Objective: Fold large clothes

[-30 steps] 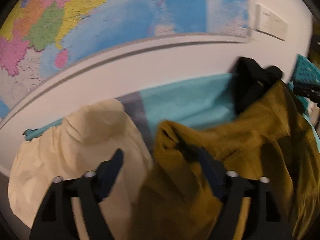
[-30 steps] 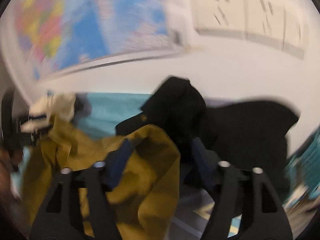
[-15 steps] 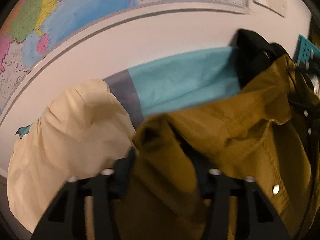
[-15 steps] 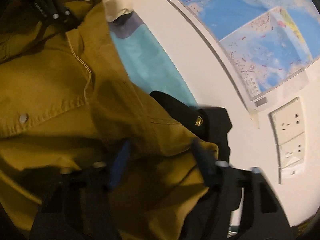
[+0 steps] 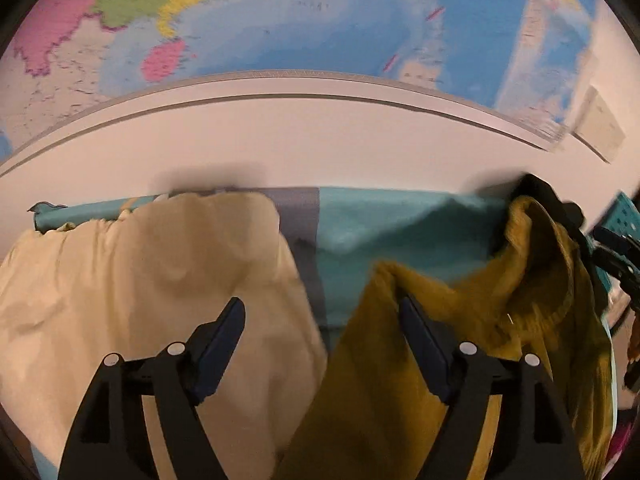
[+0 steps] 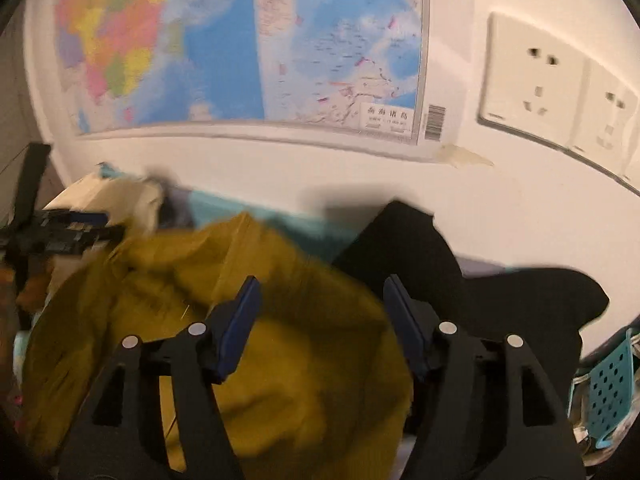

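A mustard-yellow shirt point(image 5: 472, 332) lies crumpled on the teal cloth point(image 5: 400, 232); it also shows in the right wrist view point(image 6: 304, 344). My left gripper point(image 5: 320, 316) is open, its right finger against the shirt's left edge, its left finger over a cream garment point(image 5: 140, 288). My right gripper point(image 6: 320, 300) is open above the shirt's right part. A black garment point(image 6: 460, 280) lies behind it. The left gripper shows at the far left of the right wrist view point(image 6: 64, 228).
A wall map point(image 5: 280, 20) hangs above the surface, with wall sockets point(image 6: 552, 80) to its right. A teal perforated basket point(image 6: 608, 388) stands at the right edge. The cream garment point(image 6: 120, 200) lies at the left.
Both grippers have opened and let go of the mustard shirt, which has dropped into a crumpled heap. Both cameras have swung back level toward the wall.
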Demonstrator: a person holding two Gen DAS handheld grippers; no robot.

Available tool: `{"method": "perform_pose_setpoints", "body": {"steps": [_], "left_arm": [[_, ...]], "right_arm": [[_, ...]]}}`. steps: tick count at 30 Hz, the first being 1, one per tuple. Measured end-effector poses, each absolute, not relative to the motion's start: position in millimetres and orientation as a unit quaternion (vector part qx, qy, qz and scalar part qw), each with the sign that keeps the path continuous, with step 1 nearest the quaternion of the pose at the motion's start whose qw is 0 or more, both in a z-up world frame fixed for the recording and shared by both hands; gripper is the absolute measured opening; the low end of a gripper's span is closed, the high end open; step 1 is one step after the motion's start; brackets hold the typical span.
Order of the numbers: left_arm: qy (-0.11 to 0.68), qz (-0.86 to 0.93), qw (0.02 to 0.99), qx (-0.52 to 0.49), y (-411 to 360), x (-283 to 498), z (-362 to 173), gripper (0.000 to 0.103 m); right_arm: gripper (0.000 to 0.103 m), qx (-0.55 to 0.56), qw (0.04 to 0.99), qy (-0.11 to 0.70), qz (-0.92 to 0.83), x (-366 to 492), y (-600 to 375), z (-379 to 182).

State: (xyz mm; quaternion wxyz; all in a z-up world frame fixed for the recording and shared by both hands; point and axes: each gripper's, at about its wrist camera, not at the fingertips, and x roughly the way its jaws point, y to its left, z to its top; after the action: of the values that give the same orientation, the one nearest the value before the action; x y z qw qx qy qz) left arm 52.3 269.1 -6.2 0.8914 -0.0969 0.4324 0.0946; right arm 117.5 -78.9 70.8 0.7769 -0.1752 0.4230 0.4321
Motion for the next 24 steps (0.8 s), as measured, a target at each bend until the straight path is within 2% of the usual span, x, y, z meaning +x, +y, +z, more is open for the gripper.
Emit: {"method": "perform_pose_setpoints", "body": {"steps": [3, 4, 6, 10, 15, 20, 21, 22, 23, 24], "left_arm": [[0.421, 0.070, 0.902, -0.062, 256.5, 15.7, 1.3, 0.081], [0.420, 0.064, 0.904, -0.051, 251.1, 7.6, 0.8, 0.085], [0.425, 0.044, 0.904, -0.017, 229.5, -16.2, -1.7, 0.086], [0.431, 0.009, 0.902, 0.029, 185.9, -51.5, -13.4, 0.086], [0.434, -0.012, 0.899, 0.055, 154.8, -89.8, -29.9, 0.087], [0.434, -0.016, 0.899, 0.050, 146.8, -108.0, -36.8, 0.089], [0.435, -0.014, 0.899, 0.049, 145.4, -108.6, -39.0, 0.089], [0.436, -0.007, 0.898, 0.052, 143.9, -111.3, -41.3, 0.089], [0.437, -0.004, 0.898, 0.054, 142.2, -112.7, -42.9, 0.089], [0.436, -0.002, 0.898, 0.057, 141.8, -115.0, -43.5, 0.089]], "right_arm": [[0.071, -0.175, 0.734, 0.412, 0.511, 57.2, -111.0, 92.3], [0.080, -0.196, 0.719, 0.399, 0.534, 29.6, -118.1, 97.7], [0.095, -0.226, 0.687, 0.386, 0.573, -20.0, -125.0, 101.9], [0.095, -0.254, 0.658, 0.391, 0.591, -98.8, -133.5, 102.0], [0.091, -0.097, 0.608, 0.477, 0.627, -121.9, -167.1, 99.5], [0.084, -0.039, 0.596, 0.535, 0.598, -134.3, -158.5, 60.8], [0.078, -0.026, 0.601, 0.535, 0.593, -129.8, -154.2, 56.6], [0.057, -0.017, 0.611, 0.529, 0.588, -127.4, -151.7, 54.9], [0.040, -0.010, 0.621, 0.521, 0.586, -122.3, -149.5, 55.0], [0.002, 0.007, 0.618, 0.512, 0.596, -117.8, -148.4, 60.4]]}}
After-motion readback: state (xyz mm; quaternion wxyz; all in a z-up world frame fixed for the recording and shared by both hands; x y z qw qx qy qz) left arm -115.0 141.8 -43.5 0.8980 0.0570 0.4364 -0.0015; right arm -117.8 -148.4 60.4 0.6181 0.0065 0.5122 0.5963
